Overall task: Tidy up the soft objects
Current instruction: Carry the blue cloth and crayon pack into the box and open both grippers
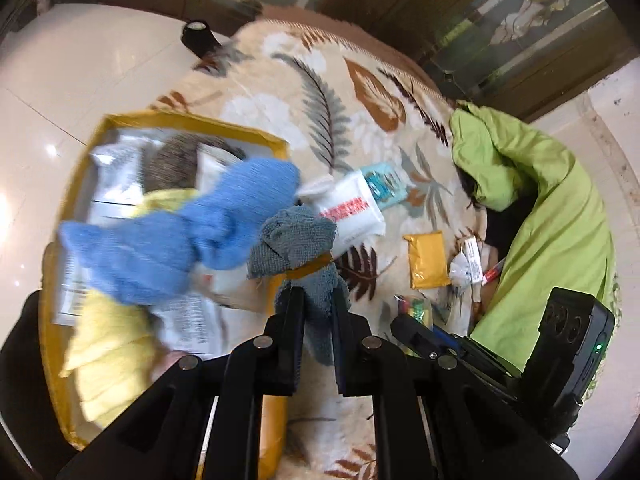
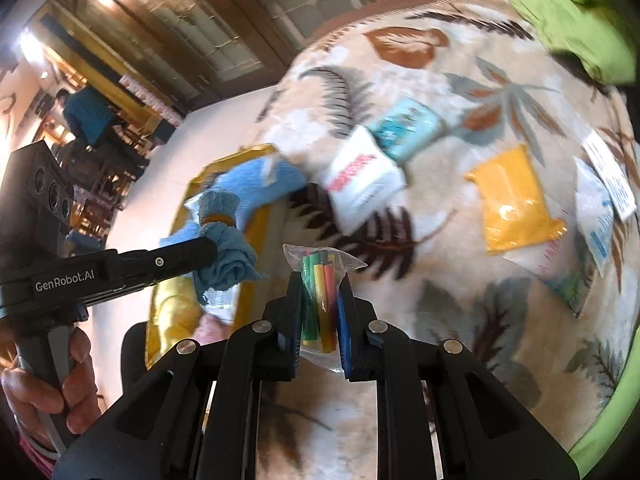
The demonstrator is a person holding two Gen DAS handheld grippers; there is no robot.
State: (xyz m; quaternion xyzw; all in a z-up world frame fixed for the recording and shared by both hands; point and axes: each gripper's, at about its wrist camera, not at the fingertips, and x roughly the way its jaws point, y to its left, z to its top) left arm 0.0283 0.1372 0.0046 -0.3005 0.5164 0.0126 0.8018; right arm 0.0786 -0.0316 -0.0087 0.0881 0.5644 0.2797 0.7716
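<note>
Leaf-patterned blanket point(image 1: 280, 92) below both tools, left gripper point(image 1: 316, 300) pinching grey-blue rolled cloth point(image 1: 296, 244), yellow box point(image 1: 180, 120) ahead-left, right gripper point(image 2: 320, 284) clamped on clear bag of coloured sticks point(image 2: 320, 280).

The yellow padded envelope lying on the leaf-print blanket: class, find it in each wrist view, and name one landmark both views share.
Left wrist view: the yellow padded envelope lies right of centre, beyond and right of the jaws.
Right wrist view: the envelope lies in the upper right, well beyond the jaws.
Shared landmark: the white packet with red print sits to its left in both.
</note>
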